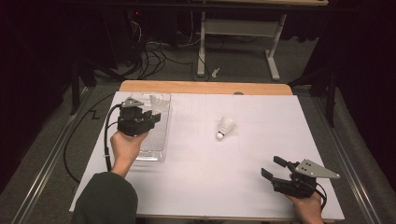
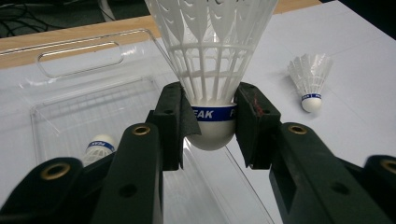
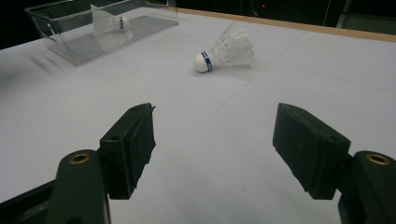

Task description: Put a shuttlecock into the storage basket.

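Note:
My left gripper (image 2: 212, 119) is shut on the white cork of a shuttlecock (image 2: 210, 42) with a blue band, feathers pointing away from me. In the high view this gripper (image 1: 153, 113) hovers over a clear plastic tray (image 1: 156, 154) at the table's left, the held shuttlecock (image 1: 159, 103) above the tray's far end. A second shuttlecock (image 2: 98, 147) lies inside the tray (image 2: 79, 58). A third shuttlecock (image 1: 225, 127) lies on the white sheet mid-table (image 3: 224, 53) (image 2: 309, 79). My right gripper (image 1: 270, 166) rests low at the front right, open and holding nothing (image 3: 229, 149).
A white sheet (image 1: 261, 112) covers the table, with a wooden strip (image 1: 205, 87) along the far edge. Beyond it are dark floor, cables and a desk frame (image 1: 273, 60). In the right gripper view the tray (image 3: 154, 21) stands far left with a shuttlecock (image 3: 109, 23) in it.

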The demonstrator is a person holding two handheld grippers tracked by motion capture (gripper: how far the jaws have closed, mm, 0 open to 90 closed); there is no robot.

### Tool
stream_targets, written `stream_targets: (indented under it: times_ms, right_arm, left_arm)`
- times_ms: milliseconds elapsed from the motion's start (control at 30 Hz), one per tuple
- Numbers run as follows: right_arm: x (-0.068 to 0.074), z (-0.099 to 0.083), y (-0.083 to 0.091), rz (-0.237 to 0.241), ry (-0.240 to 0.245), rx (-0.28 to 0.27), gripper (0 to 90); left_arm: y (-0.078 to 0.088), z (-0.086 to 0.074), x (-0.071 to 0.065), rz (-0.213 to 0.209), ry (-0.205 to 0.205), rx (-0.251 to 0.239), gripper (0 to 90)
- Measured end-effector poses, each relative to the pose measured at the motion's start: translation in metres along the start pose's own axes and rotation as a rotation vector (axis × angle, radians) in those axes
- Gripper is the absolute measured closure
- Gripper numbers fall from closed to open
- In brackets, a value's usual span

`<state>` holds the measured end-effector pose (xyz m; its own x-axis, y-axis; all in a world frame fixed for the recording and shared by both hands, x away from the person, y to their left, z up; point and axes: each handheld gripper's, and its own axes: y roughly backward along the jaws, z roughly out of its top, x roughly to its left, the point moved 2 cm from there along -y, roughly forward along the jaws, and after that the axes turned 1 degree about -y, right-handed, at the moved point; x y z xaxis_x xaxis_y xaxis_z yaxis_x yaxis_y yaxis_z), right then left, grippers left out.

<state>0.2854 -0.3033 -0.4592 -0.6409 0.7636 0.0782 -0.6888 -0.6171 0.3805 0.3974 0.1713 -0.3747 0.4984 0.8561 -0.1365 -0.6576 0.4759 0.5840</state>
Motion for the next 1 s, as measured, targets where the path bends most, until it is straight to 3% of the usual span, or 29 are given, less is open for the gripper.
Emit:
stream_targets:
  times_ms: [500,1000]
  right_arm:
    - [0.0,0.0,0.0,0.0,-0.001,0.0,29.8]
    - [0.0,0.0,0.0,0.0,-0.004,0.001,29.7]
  left_arm:
    - [-0.004,-0.001,0.007,0.016,0.014,0.007,65.4]
    - [-0.018,0.002,0.013,0.033,0.027,0.049,65.3]
